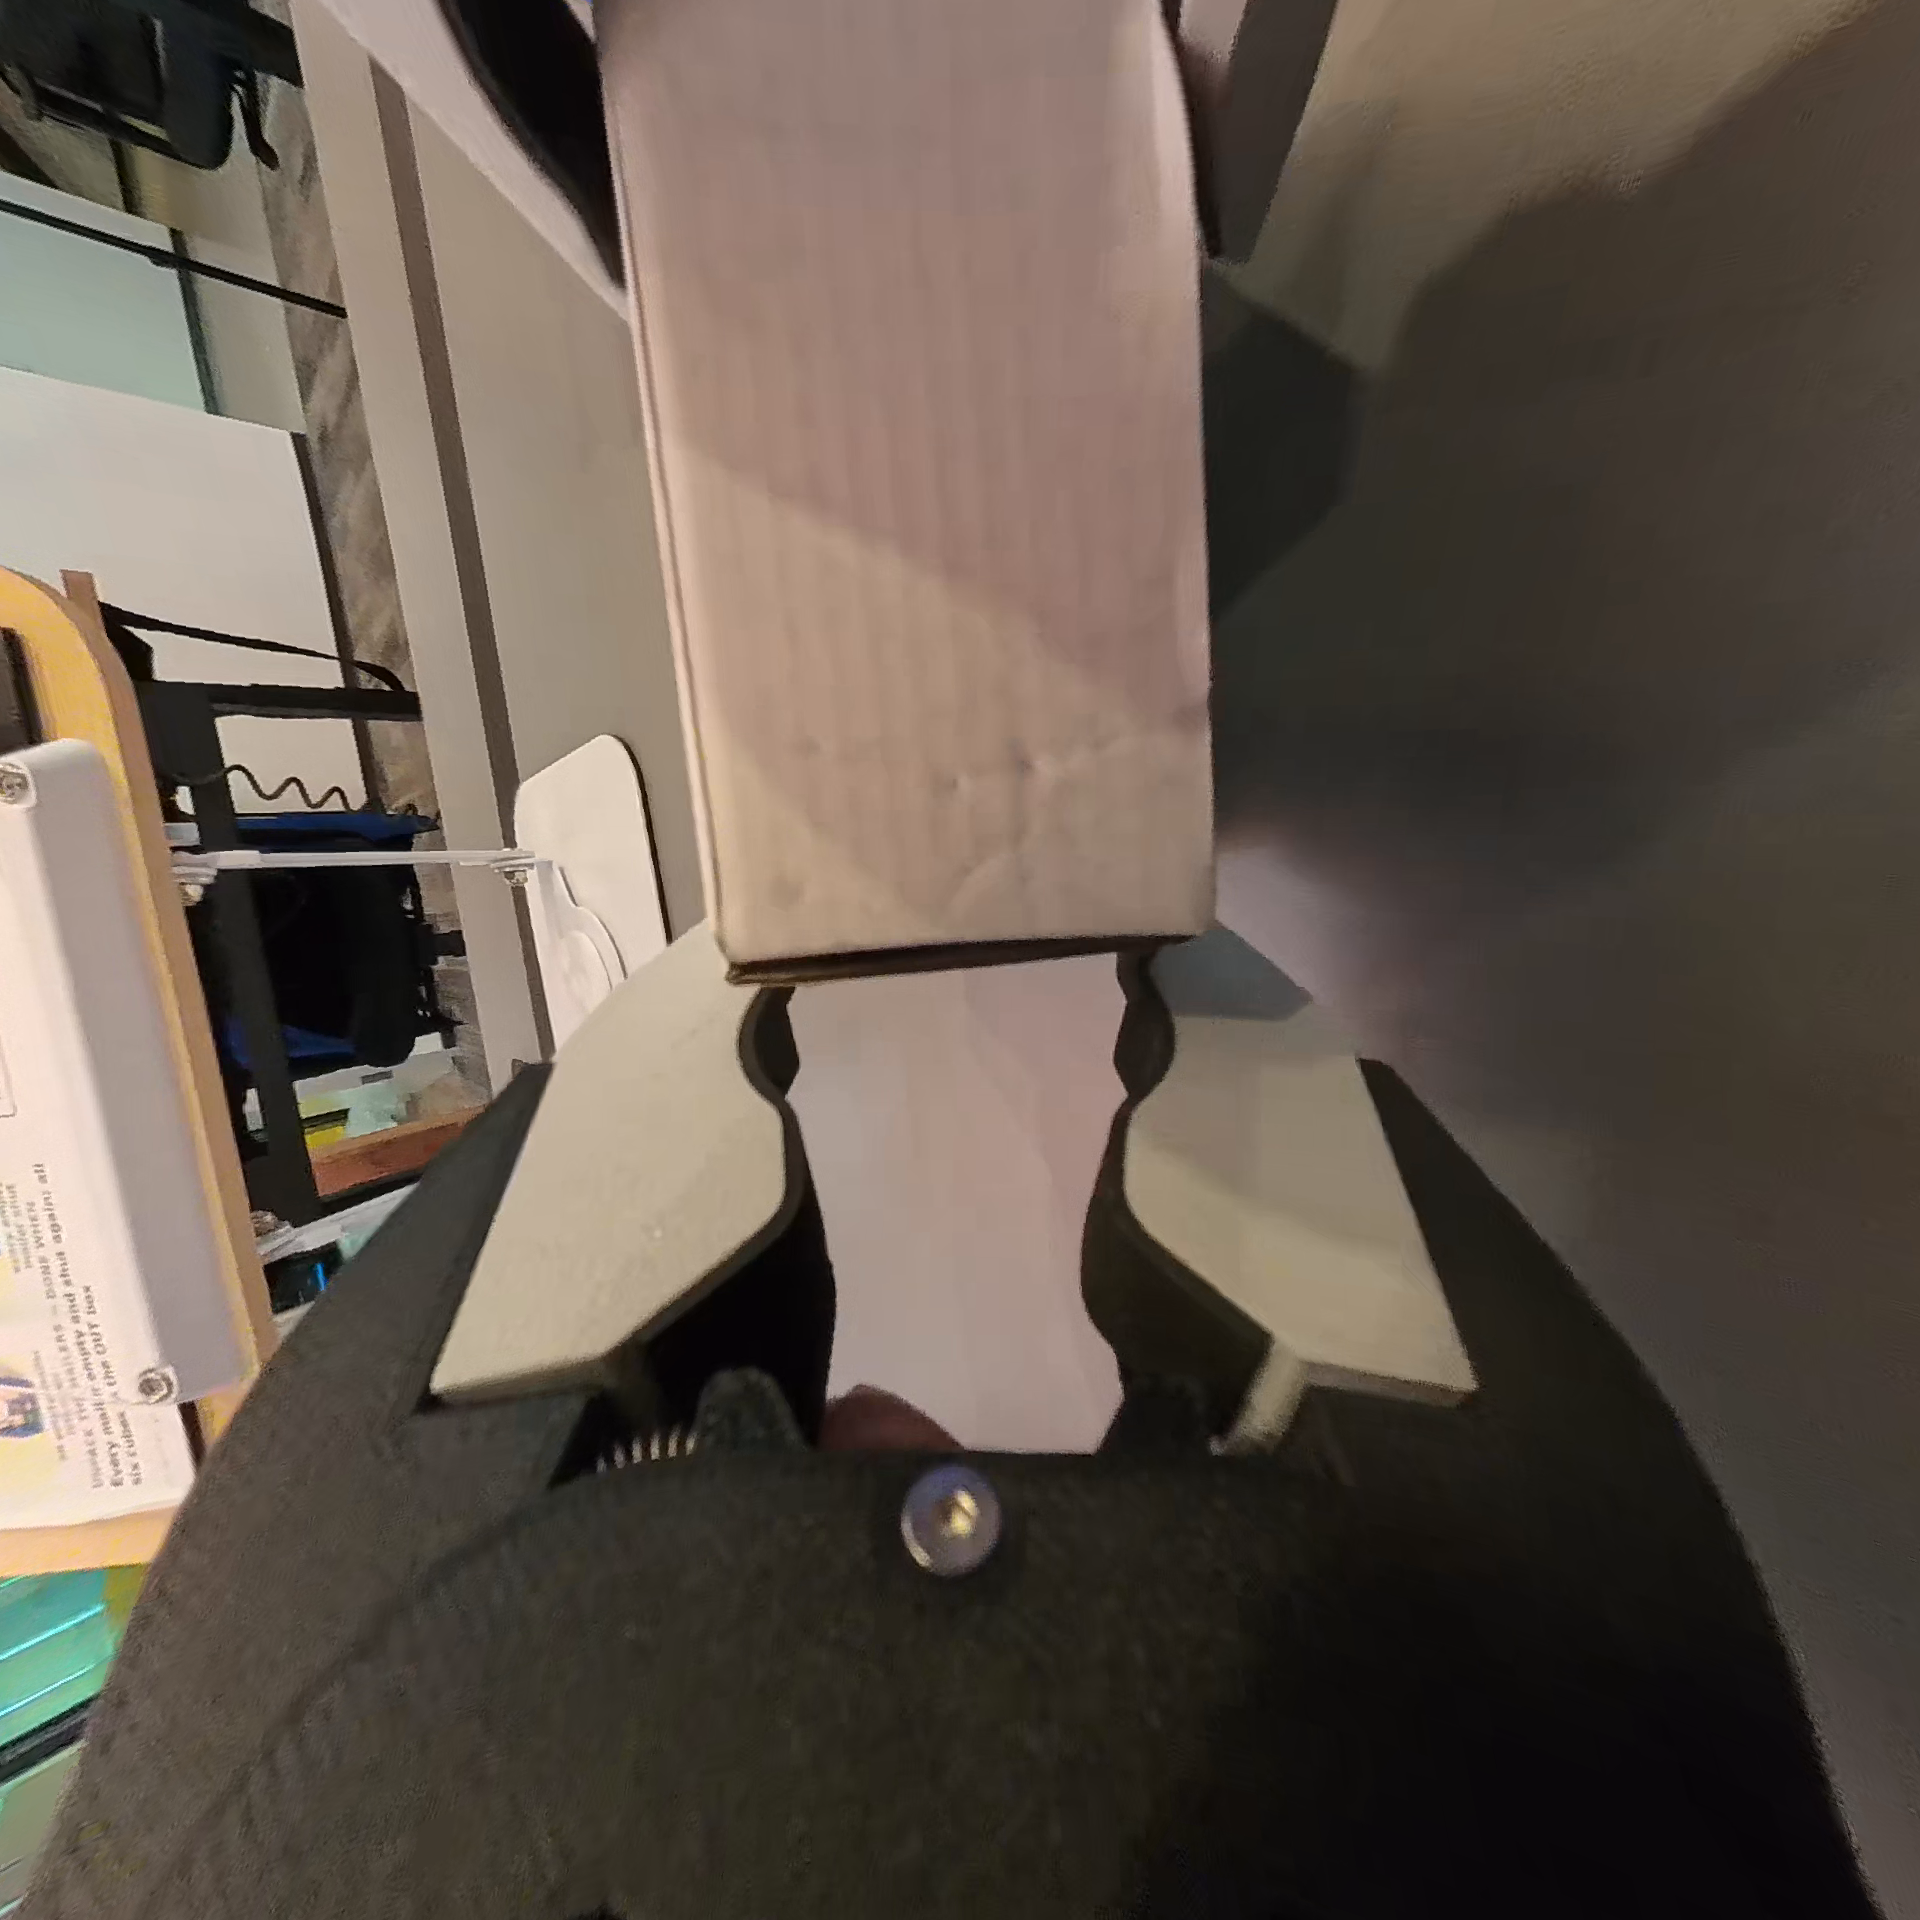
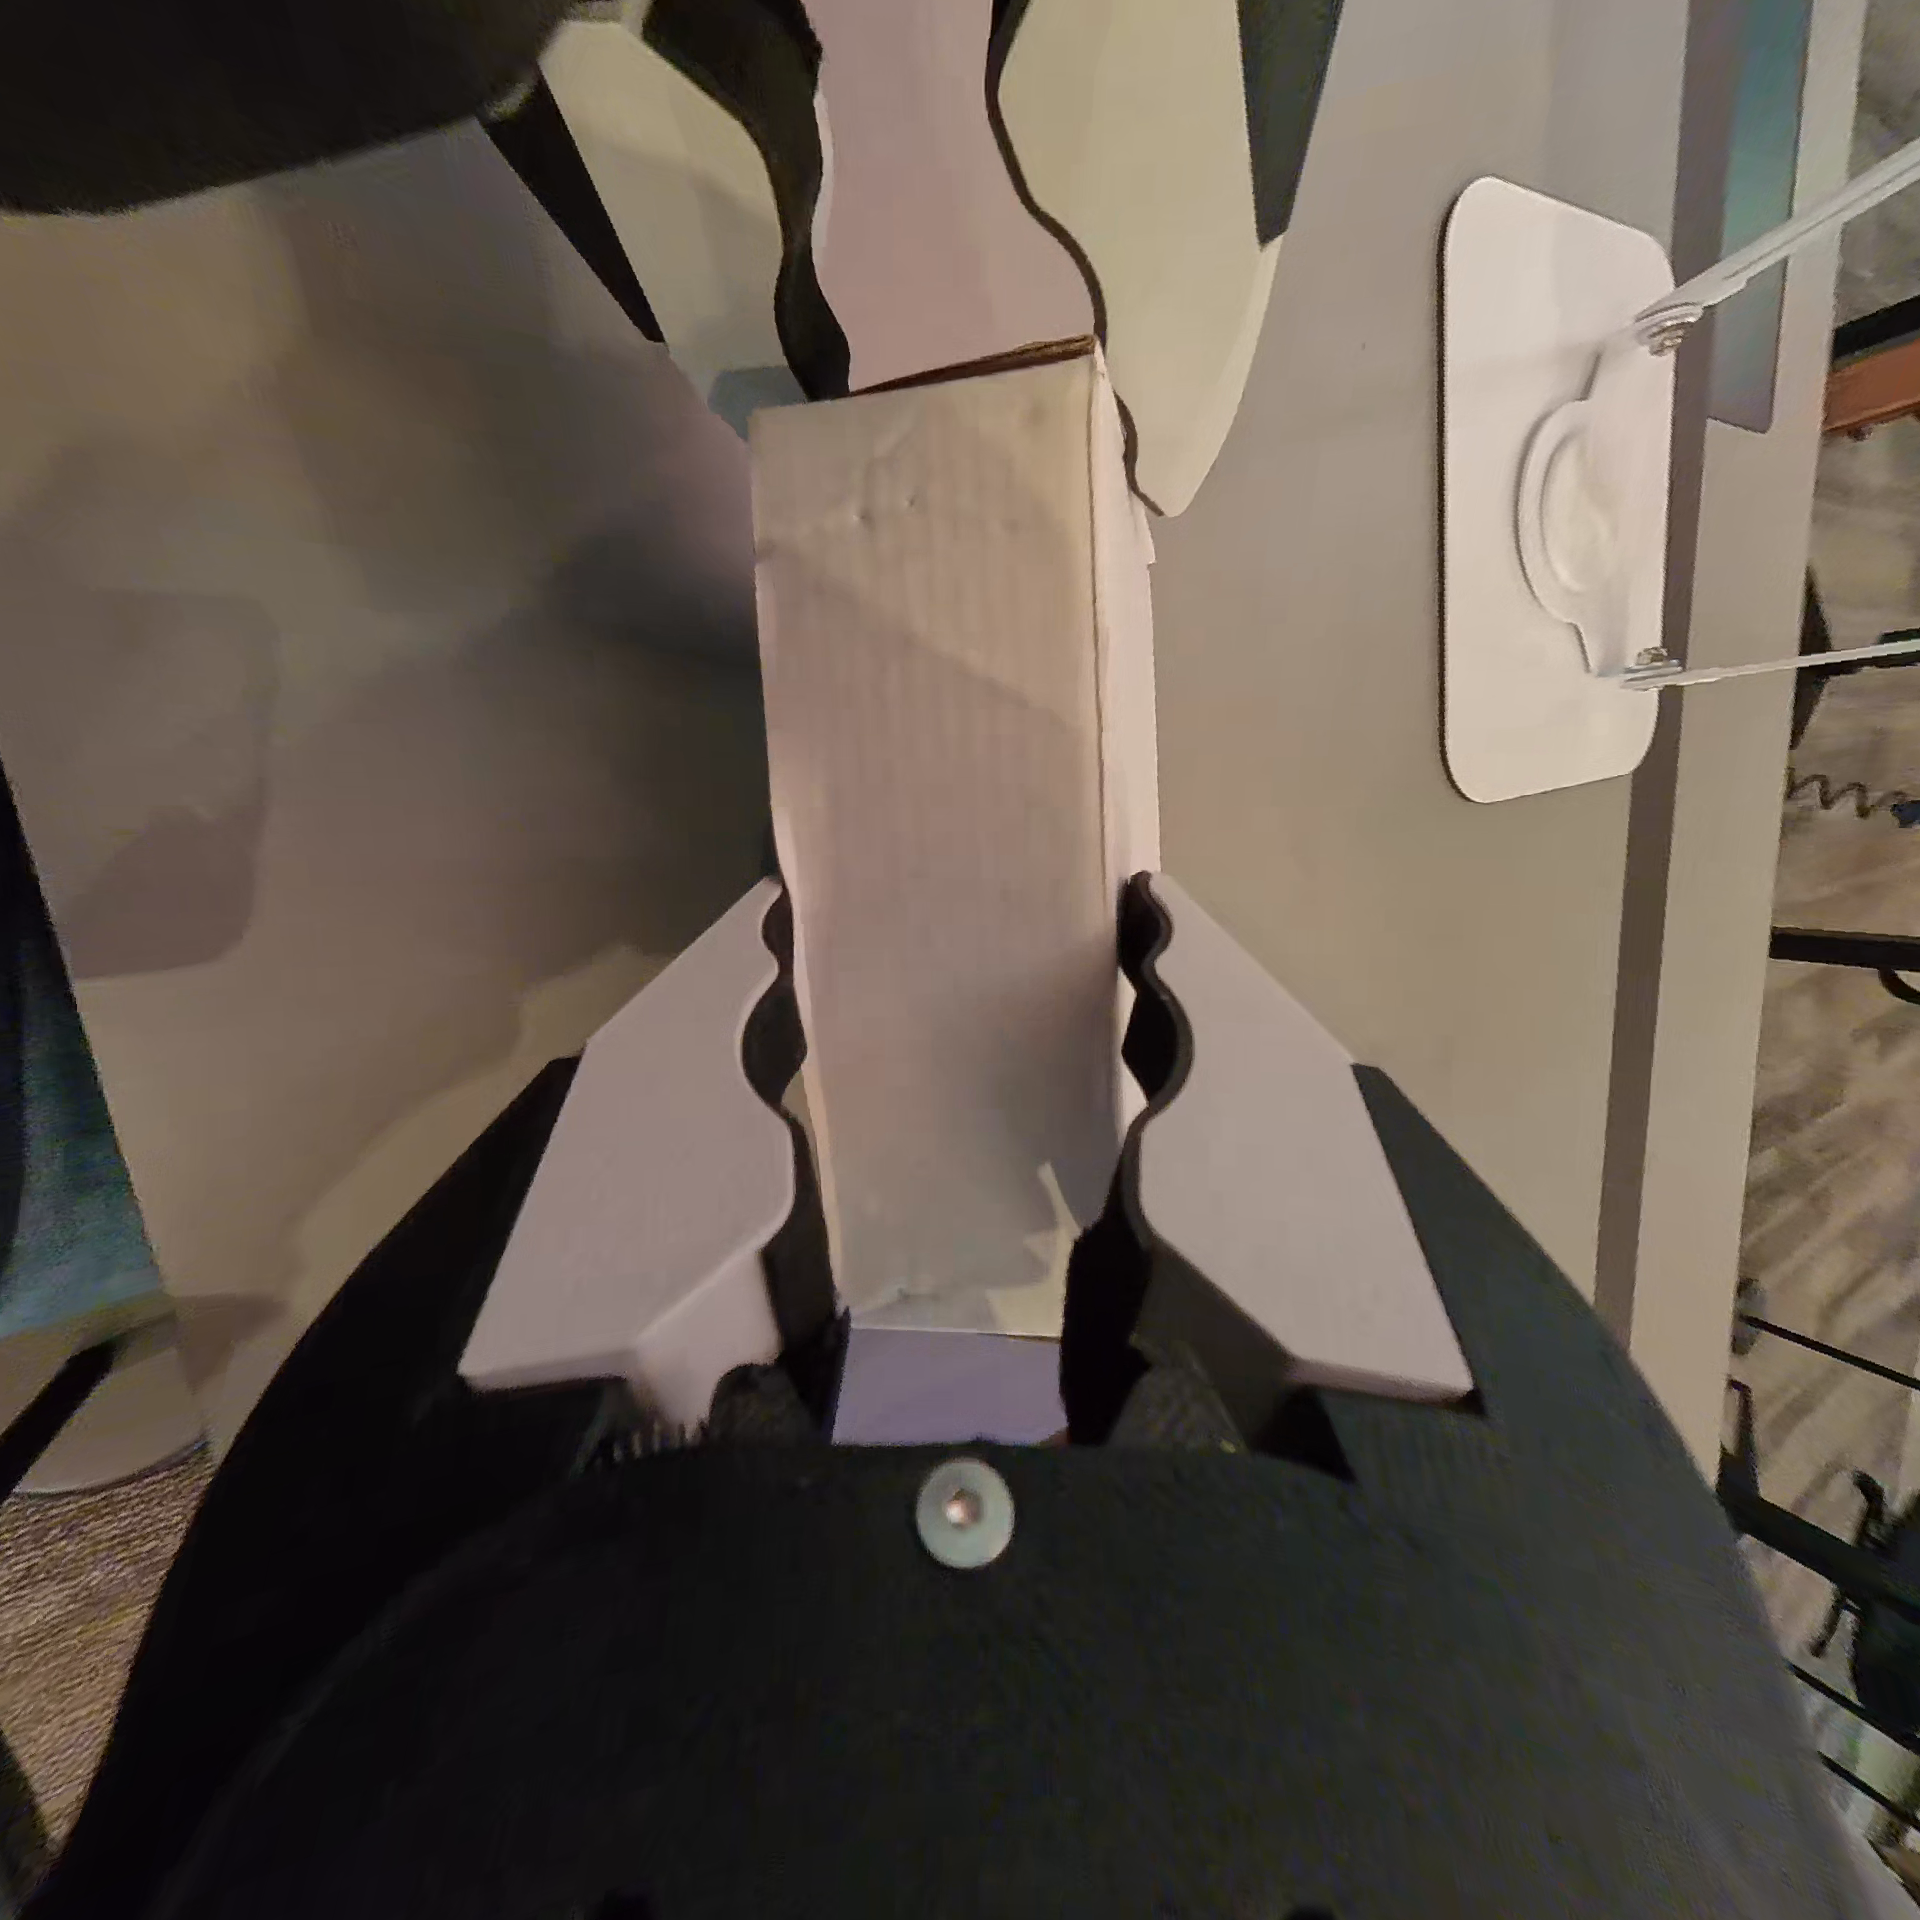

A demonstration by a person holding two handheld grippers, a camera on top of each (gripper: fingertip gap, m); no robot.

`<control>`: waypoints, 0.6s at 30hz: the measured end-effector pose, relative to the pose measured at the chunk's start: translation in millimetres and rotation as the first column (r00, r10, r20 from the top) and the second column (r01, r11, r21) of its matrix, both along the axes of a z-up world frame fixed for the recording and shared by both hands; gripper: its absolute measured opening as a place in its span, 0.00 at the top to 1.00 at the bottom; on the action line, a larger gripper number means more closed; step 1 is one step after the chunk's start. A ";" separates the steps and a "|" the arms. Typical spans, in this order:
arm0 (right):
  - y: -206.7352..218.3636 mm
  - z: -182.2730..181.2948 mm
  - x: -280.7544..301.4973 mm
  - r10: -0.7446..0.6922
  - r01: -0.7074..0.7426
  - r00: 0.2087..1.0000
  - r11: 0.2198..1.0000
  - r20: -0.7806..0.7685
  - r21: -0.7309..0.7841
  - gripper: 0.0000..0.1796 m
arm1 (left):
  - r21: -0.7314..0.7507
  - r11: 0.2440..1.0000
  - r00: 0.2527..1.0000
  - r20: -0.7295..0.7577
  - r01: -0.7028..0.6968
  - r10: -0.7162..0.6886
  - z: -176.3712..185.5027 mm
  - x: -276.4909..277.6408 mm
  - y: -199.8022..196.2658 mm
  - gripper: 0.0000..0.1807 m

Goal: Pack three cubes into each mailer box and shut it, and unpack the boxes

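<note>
The only writing in view is several lines of small dark print on a white sheet [image 1: 73, 1340] fixed to a tan wooden board [image 1: 125, 727] at the left edge (left wrist view); the mailer box [image 1: 925, 520] bears none.

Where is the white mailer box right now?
The white mailer box is held between the two tools, the right tool gripping its near end and the left tool its far end, beside the grey table.
</note>
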State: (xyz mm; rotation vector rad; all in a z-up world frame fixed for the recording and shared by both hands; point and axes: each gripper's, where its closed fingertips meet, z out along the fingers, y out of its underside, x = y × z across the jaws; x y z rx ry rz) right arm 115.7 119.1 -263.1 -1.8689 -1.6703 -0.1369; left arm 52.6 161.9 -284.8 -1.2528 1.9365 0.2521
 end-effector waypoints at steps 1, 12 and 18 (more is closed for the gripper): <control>-0.6 0.7 -0.3 0.004 -0.004 1.000 1.000 -0.015 -0.025 0.67 | 0.009 1.000 1.000 -0.005 0.005 -0.005 0.2 0.0 0.3 0.67; -4.3 8.3 -0.6 0.017 -0.052 0.990 0.967 -0.141 -0.248 0.63 | -0.003 1.000 1.000 0.010 0.012 -0.012 0.8 1.7 0.1 0.67; -12.1 14.9 -3.0 -0.014 -0.070 0.979 0.915 -0.206 -0.397 0.60 | 0.023 0.999 1.000 0.004 0.022 -0.022 0.7 1.4 -0.8 0.67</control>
